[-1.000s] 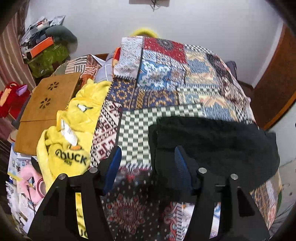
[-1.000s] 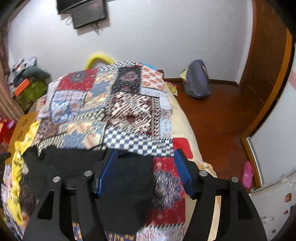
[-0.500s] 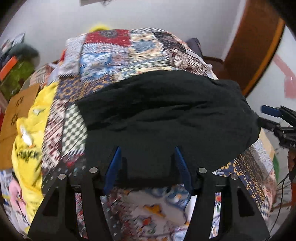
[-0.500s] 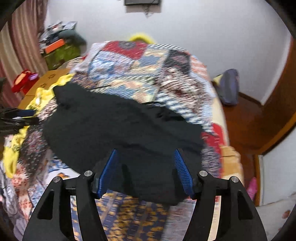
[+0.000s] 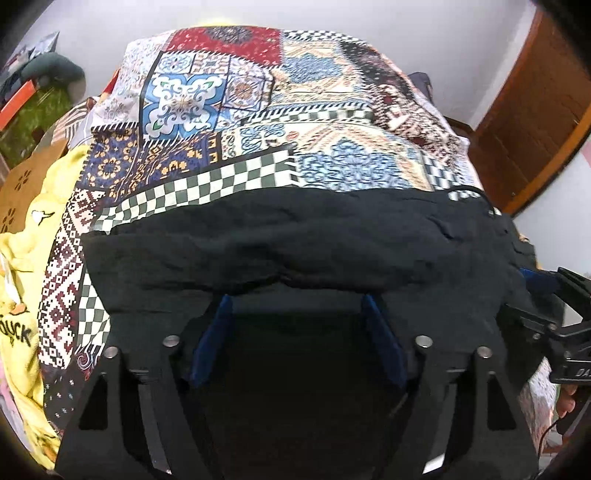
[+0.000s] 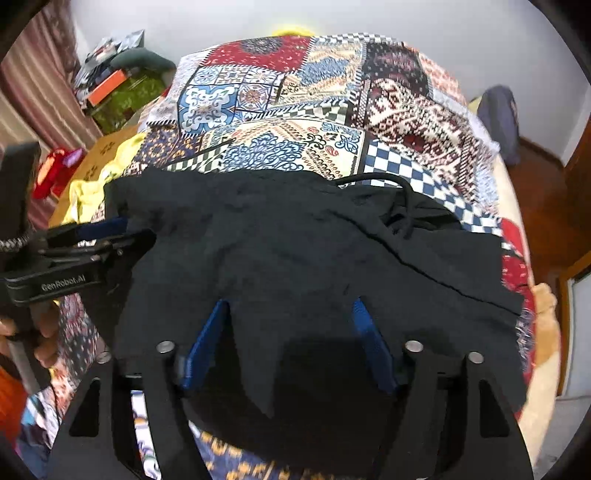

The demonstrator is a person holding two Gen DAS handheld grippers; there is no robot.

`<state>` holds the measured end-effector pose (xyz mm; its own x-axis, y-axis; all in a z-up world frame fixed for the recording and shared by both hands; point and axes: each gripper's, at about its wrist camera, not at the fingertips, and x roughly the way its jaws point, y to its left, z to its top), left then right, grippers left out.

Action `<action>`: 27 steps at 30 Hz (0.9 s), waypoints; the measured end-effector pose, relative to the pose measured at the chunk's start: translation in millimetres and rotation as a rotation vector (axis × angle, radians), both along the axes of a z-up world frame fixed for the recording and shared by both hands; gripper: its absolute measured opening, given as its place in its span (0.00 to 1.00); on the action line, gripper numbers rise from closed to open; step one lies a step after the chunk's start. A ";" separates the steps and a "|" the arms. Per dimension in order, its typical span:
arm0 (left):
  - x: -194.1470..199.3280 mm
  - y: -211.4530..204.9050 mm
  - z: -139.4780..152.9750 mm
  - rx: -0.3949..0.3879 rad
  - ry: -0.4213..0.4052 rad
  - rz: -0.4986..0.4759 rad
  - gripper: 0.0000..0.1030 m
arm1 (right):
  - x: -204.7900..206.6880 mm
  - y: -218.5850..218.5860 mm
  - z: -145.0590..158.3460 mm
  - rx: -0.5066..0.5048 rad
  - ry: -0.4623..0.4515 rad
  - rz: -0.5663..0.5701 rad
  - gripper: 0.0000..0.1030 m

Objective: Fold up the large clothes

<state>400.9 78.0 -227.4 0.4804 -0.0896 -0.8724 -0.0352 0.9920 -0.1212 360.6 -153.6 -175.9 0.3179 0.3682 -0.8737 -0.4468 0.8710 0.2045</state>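
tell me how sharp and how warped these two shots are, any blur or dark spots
Left wrist view: strong fisheye bulge with dark corners; the patchwork bedspread is fairly crisp, while the black garment goes nearly detailless between the left claw. Right wrist view: same curved edges; the garment's drawstring reads sharply, the print below the right claw is smeared, and the white wall looks evenly lit, without glare.

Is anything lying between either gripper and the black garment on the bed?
Nothing visible does. The black garment lies directly under the open jaws of the left gripper and the right gripper, on the patchwork bedspread.
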 end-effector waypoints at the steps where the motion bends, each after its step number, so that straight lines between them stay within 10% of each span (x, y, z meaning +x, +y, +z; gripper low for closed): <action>1: 1.5 -0.1 -2.1 0.002 0.001 0.006 0.78 | 4.3 -1.7 -4.5 0.014 0.015 -0.012 0.75; 27: -123.2 52.1 55.8 0.033 -0.210 0.165 0.77 | -60.0 9.4 59.6 -0.004 -0.229 -0.047 0.80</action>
<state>277.7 130.0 -171.6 0.6569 0.0323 -0.7533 -0.1746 0.9784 -0.1103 300.6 -144.3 -116.3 0.5247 0.3450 -0.7783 -0.4404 0.8923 0.0987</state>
